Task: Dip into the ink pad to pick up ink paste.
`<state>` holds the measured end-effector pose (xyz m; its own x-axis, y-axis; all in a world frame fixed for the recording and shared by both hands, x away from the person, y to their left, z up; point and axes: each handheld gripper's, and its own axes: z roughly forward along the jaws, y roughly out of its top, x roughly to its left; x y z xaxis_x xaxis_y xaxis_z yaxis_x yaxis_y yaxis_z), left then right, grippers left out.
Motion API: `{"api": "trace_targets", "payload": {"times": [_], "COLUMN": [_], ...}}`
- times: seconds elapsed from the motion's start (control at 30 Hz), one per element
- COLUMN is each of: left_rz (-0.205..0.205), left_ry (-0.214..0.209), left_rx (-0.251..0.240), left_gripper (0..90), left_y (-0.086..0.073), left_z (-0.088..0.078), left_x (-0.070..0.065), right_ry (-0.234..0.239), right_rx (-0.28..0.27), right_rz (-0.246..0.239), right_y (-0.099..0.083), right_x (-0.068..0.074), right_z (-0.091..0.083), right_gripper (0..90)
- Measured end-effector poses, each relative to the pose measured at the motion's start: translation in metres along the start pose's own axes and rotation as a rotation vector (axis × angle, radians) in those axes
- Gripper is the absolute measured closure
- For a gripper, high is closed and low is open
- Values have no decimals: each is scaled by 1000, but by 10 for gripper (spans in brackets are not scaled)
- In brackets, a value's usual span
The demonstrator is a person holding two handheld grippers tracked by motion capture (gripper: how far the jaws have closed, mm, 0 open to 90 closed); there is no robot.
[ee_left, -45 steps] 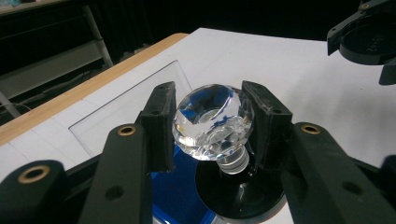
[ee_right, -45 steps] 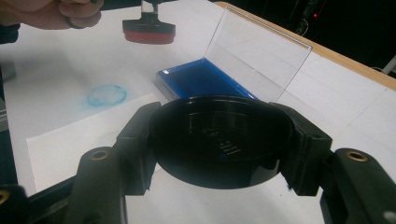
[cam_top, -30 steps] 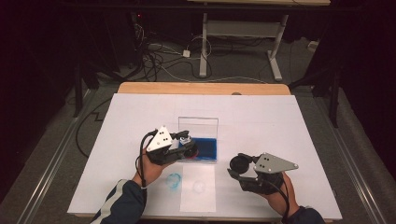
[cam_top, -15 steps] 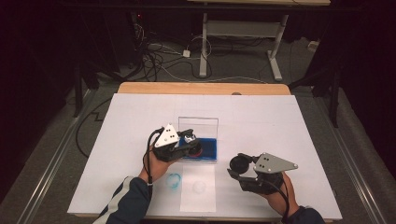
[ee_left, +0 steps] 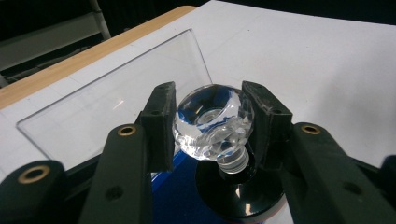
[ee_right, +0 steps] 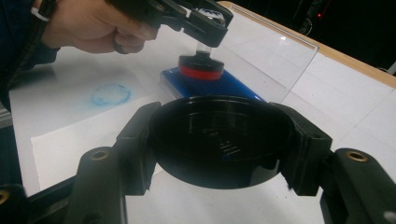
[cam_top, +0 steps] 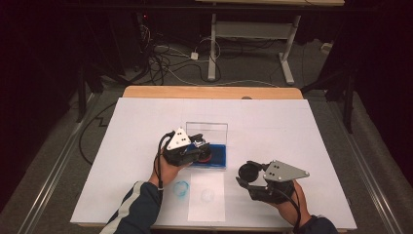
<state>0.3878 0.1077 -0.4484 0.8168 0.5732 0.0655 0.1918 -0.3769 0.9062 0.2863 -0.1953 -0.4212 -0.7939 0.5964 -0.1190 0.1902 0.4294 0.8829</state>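
- Stamp (ee_left: 212,126), with a clear faceted knob and a black, red-banded base, stands on the blue ink pad (cam_top: 216,155) in the clear open case (cam_top: 208,131), mid-table.
- Left hand-held gripper (ee_left: 210,121) has its jaws closed on the knob from both sides.
- Right hand-held gripper (ee_right: 219,140) is clamped on a round black cap (ee_right: 219,133), held near the table's front right.
- Likely step: inking. Press straight down, keep the stamp upright, then lift cleanly.
- White paper (cam_top: 207,197), just in front of the case, bears a blue ring print (cam_top: 181,187) beside it; aim for a bare spot.
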Motion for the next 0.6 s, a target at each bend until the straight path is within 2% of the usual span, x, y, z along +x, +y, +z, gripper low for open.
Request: {"api": "trace_targets", "payload": {"times": [0.1,0.2,0.37,0.6], "left_rz": [17,53,92,110], "left_ry": [7,36,67,75], "left_rx": [4,26,56,50], "left_gripper": [554,554,554,554], "left_y": [0,0,-2,-6], "left_z": [3,8,14,19], "left_x": [-1,-1,-2,-1], "right_ry": [2,4,9,10], "right_rx": [2,-1,1,1], "right_rz": [0,2,-2,-5], "right_y": [-1,-2,-1,-2], "right_x": [0,-1,1,1], "right_z": [0,-1,0,0], "right_gripper": [387,387,387,387]}}
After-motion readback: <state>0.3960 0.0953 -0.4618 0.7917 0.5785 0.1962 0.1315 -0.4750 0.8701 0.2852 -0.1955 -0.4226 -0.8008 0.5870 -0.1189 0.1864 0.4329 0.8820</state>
